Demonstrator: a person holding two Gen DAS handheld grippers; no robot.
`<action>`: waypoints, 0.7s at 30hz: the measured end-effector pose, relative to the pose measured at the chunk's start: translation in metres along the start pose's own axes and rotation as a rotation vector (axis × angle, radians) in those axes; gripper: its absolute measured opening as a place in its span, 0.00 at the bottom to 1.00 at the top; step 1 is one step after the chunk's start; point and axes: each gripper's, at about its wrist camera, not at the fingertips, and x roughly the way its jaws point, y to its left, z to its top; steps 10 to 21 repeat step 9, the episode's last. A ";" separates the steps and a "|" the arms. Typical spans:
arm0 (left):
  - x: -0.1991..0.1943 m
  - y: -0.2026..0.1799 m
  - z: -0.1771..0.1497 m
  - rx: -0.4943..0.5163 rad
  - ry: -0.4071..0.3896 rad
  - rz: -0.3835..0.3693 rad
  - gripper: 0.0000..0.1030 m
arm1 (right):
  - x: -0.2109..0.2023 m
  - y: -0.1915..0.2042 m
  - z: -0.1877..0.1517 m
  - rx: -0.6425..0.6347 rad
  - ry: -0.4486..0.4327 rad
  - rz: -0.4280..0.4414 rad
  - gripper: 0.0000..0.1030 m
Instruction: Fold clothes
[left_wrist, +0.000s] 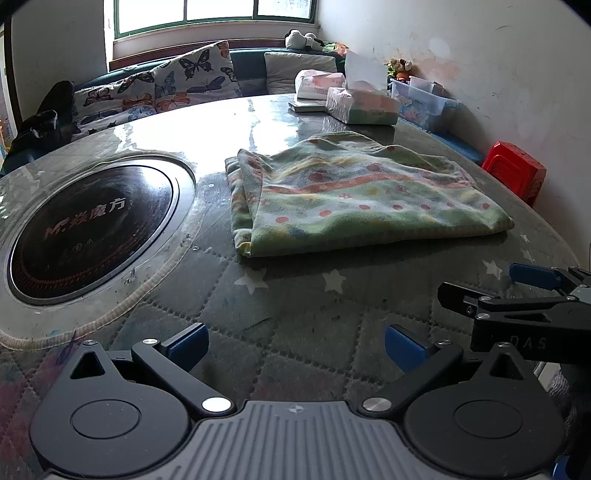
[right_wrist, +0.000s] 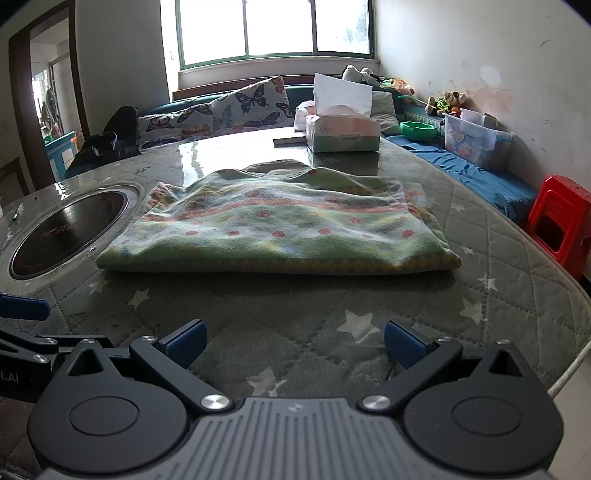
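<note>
Ahead of both grippers, the folded green cloth (right_wrist: 273, 221) lies flat on the quilted table (right_wrist: 498, 266), its long axis left to right. The right gripper (right_wrist: 294, 341) faces it squarely (nearer); the left gripper (left_wrist: 295, 345) sits left. Both gape, empty.

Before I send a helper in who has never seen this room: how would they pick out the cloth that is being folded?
Find the round table with the quilted star-print cover and a black cooktop set into it. Right of that cooktop, in front of the tissue box, lies the folded cloth. It is the only fabric lying on the tabletop, green with orange stripes and red dots.
</note>
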 end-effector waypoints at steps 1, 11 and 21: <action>0.000 0.000 0.000 0.000 0.000 -0.001 1.00 | 0.000 0.000 0.000 0.001 0.000 0.001 1.00; -0.002 -0.003 -0.001 0.007 -0.005 -0.005 1.00 | -0.001 -0.001 0.000 0.006 -0.003 0.001 1.00; -0.002 -0.003 -0.001 0.007 -0.005 -0.005 1.00 | -0.001 -0.001 0.000 0.006 -0.003 0.001 1.00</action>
